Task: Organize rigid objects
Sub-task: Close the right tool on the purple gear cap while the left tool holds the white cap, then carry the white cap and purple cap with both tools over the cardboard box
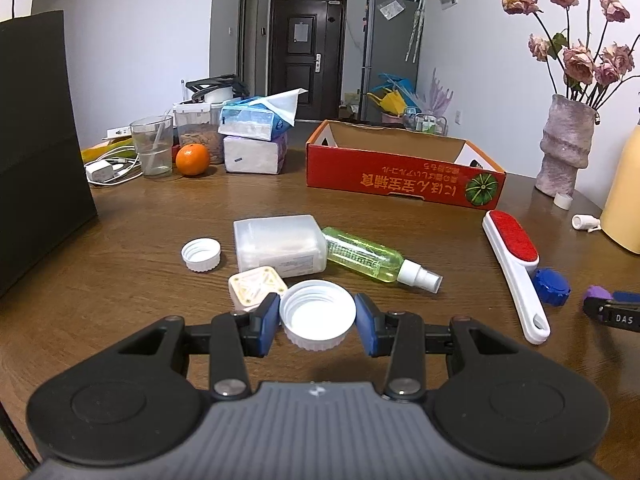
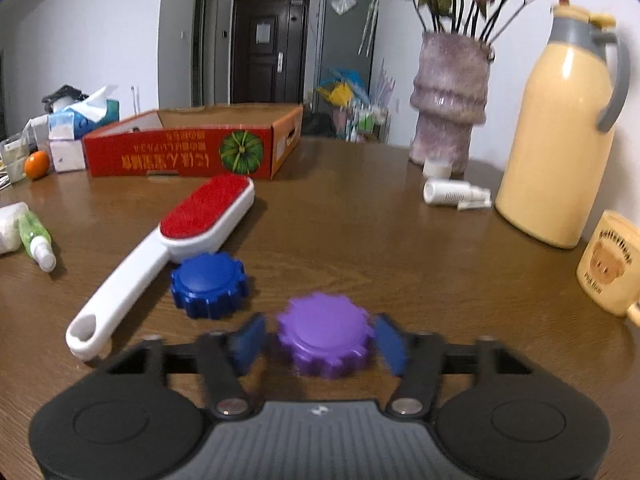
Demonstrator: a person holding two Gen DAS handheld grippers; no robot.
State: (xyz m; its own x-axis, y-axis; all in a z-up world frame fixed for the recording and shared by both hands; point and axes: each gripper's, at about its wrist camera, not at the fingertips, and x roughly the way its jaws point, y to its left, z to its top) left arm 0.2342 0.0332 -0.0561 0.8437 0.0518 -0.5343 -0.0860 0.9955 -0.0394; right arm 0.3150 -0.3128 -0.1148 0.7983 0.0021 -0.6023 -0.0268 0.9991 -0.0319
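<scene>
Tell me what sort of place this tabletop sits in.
Most likely a lived-in apartment: a dark entry door and a fridge stand behind the wooden table, which carries a vase of dried roses.

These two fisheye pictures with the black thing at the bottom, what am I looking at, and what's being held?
There is no robot here: a person carries a hand-held two-finger gripper in each hand, and each has a camera looking forward along its fingers. The black shape at the bottom is the gripper itself.

The left wrist view shows the left gripper closed on a white cap. The right wrist view shows the right gripper closed on a purple cap.

Lying on the wooden table are a blue cap, a lint brush, a green spray bottle and an open red cardboard box.
</scene>
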